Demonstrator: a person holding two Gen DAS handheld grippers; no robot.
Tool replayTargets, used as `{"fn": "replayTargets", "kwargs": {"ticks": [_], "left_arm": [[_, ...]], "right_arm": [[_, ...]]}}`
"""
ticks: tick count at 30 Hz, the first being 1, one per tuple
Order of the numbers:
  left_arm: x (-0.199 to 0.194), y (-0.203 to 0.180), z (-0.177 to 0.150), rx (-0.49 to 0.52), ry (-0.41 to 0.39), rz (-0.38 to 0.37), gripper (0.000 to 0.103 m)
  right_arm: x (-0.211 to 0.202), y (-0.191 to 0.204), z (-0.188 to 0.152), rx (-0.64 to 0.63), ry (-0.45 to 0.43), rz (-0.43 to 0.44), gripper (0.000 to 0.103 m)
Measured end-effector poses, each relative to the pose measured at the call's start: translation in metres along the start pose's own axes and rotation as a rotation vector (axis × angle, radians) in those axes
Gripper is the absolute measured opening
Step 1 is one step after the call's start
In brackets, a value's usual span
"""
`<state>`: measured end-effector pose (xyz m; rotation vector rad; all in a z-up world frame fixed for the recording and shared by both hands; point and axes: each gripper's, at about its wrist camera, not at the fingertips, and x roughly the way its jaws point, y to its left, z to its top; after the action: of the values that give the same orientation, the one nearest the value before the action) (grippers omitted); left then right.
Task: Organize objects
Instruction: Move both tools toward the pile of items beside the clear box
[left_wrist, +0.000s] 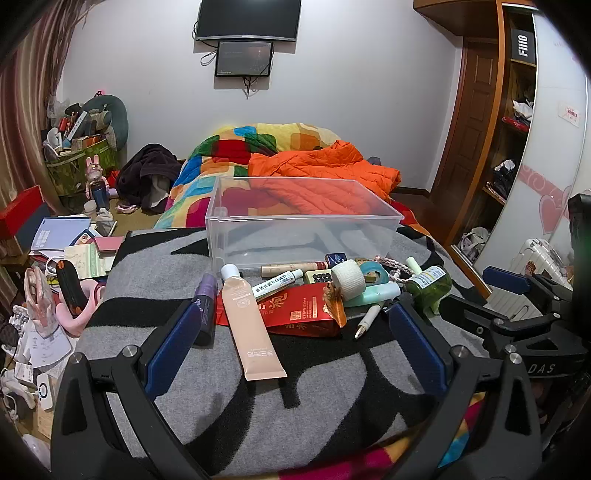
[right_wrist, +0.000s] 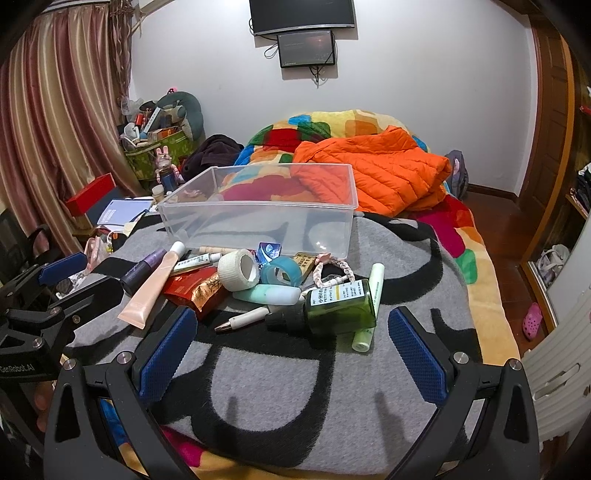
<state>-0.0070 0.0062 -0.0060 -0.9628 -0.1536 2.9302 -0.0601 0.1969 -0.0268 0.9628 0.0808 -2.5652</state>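
A clear plastic bin (left_wrist: 301, 221) (right_wrist: 258, 210) stands empty on a grey and black blanket (left_wrist: 295, 398) on the bed. In front of it lies a heap of small items: a peach tube (left_wrist: 249, 321) (right_wrist: 149, 291), a purple bottle (left_wrist: 207, 306), a red packet (left_wrist: 299, 310) (right_wrist: 195, 288), a white tape roll (left_wrist: 349, 278) (right_wrist: 240, 269), a blue tape roll (right_wrist: 280, 275), a pen (right_wrist: 243, 319) and a green bottle (left_wrist: 430, 286) (right_wrist: 336, 308). My left gripper (left_wrist: 291, 354) is open near the tube. My right gripper (right_wrist: 291, 354) is open near the green bottle. Neither holds anything.
An orange jacket (right_wrist: 380, 173) and a colourful quilt (left_wrist: 236, 162) lie behind the bin. Left of the bed, the floor is crowded with books (left_wrist: 59, 236), a red box (right_wrist: 90, 194) and a full basket (left_wrist: 79, 155). A wardrobe (left_wrist: 517, 129) stands to the right.
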Motion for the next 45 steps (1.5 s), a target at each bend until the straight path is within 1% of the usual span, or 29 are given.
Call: {"fn": "replayTargets", "kwargs": {"ticks": [26,40,43,45], "left_arm": [[-0.001,0.0,0.0,-0.007,0.003,-0.001,0.103],[0.003,0.003,-0.002,-0.02,0.014,-0.021,0.103],[0.003,0.008,-0.002,-0.038,0.008,-0.024,0.103],[0.003,0.015,-0.001,-0.055,0.008,-0.027,0.094]], "right_arm": [[0.002,0.003,-0.003,-0.003,0.009,0.004,0.103],[0.003,0.002,-0.003,0.002,0.006,0.008,0.103],[0.003,0.002,-0.004,-0.001,-0.005,-0.001,0.103],[0.004,-0.001,-0.003,-0.007,-0.011,-0.013,0.102]]}}
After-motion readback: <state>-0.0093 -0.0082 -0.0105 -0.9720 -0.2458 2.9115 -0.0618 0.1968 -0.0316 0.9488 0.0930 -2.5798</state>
